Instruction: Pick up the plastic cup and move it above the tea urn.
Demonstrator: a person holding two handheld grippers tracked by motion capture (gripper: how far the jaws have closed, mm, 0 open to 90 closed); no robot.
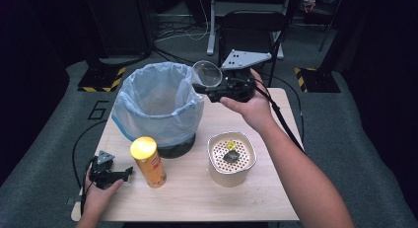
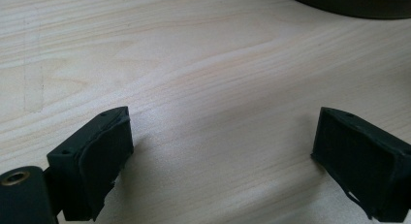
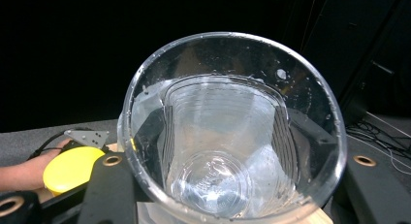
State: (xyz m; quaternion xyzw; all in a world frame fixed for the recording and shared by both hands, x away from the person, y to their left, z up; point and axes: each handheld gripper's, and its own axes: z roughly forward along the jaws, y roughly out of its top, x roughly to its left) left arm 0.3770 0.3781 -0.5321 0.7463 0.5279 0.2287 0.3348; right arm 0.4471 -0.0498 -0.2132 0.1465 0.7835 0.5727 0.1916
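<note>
Above the table's far edge, just right of the bin's rim, the right gripper holds a clear plastic cup with its jaws clamped on the cup's sides. The cup lies tipped, its open mouth turned toward the camera in the high view. In the right gripper view the cup is see-through, ribbed with faint rings along its wall, dotted with small drops near the rim, and empty as far as can be seen.

A bin lined with a pale blue bag stands at the table's far left. Close in front of it stands a tall orange tube can with a yellow lid; its label is too small to read. Near the right edge sits a cream square-sided container with a perforated insert, on which lie a small yellow piece and a dark one.

At the near left corner the left gripper rests low at the table, its jaws standing wide apart with nothing between them, bare wood showing in the gap. On the floor left of the table a painted "6" can be read.
</note>
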